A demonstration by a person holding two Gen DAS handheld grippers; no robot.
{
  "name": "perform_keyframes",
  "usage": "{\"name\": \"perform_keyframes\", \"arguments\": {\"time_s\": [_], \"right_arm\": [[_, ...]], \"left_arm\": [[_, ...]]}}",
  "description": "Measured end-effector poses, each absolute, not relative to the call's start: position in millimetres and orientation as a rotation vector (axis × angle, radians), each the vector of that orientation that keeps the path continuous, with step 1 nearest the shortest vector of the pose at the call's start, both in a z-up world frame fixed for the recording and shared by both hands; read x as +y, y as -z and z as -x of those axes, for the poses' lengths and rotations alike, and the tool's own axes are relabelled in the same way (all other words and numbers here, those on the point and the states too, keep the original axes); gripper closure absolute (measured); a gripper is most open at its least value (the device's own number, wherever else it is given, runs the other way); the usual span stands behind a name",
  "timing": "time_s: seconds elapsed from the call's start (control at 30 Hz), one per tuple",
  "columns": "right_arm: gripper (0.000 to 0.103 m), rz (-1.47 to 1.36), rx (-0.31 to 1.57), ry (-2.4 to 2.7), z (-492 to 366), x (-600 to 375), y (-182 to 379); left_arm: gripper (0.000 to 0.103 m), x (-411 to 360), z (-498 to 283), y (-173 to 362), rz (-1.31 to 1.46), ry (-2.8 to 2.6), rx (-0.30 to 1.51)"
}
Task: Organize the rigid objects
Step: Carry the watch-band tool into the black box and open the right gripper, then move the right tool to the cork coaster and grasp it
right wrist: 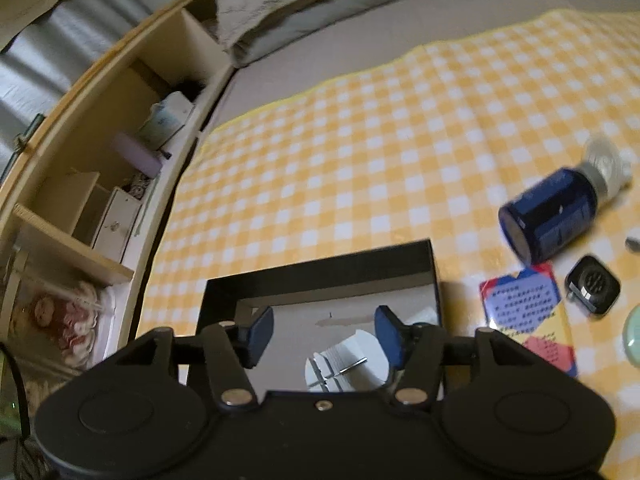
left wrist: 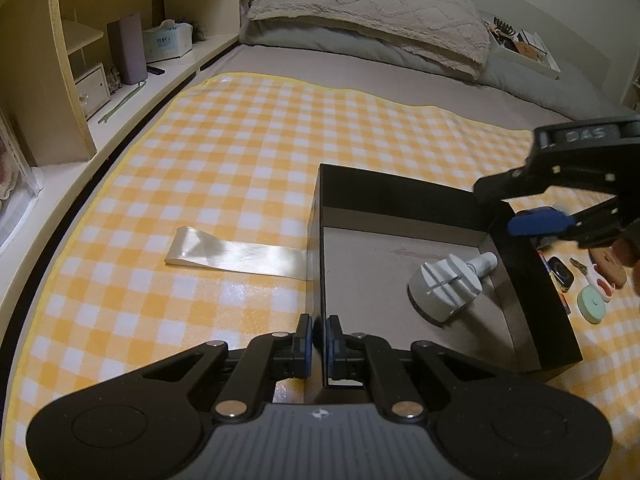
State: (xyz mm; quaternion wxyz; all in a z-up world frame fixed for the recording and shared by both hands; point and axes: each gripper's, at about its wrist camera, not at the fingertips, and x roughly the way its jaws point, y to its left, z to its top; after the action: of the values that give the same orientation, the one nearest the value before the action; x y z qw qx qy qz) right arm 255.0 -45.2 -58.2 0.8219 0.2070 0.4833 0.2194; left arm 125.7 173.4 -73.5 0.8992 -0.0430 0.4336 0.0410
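A black open box (left wrist: 400, 184) with a grey floor lies on the yellow checked mat (left wrist: 240, 152). My left gripper (left wrist: 319, 330) is shut on the box's left wall near its front corner, one pad on each side. A white plastic tool (left wrist: 448, 288) lies on its side inside the box. My right gripper (left wrist: 500, 210) hangs over the box's far right corner. In the right wrist view that gripper (right wrist: 324, 328) is open with nothing between the pads, and the white tool (right wrist: 348, 364) lies below them in the box (right wrist: 320, 264).
Right of the box lie a dark blue bottle (right wrist: 552, 216), a colourful card (right wrist: 528, 312), a small black device (right wrist: 594, 290) and a green round case (left wrist: 591, 303). A shiny strip (left wrist: 236, 254) lies left of the box. A wooden shelf unit (left wrist: 80, 80) lines the left; a pillow (left wrist: 368, 8) is behind.
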Motion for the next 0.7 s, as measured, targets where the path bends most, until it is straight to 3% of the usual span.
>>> {"name": "perform_keyframes", "arguments": {"time_s": [0.23, 0.43, 0.7], "right_arm": [[0.026, -0.384, 0.926, -0.506, -258.4, -73.0, 36.3], [0.004, -0.299, 0.850, -0.436, -264.9, -120.9, 30.5], [0.000, -0.155, 0.799, -0.212, -274.9, -190.1, 41.5]], "left_arm": [[0.096, 172.7, -127.5, 75.2, 0.081, -0.095, 0.901], [0.096, 173.1, -129.8, 76.6, 0.079, -0.100, 0.908], [0.095, 173.9, -129.4, 77.3, 0.081, -0.099, 0.911]]}}
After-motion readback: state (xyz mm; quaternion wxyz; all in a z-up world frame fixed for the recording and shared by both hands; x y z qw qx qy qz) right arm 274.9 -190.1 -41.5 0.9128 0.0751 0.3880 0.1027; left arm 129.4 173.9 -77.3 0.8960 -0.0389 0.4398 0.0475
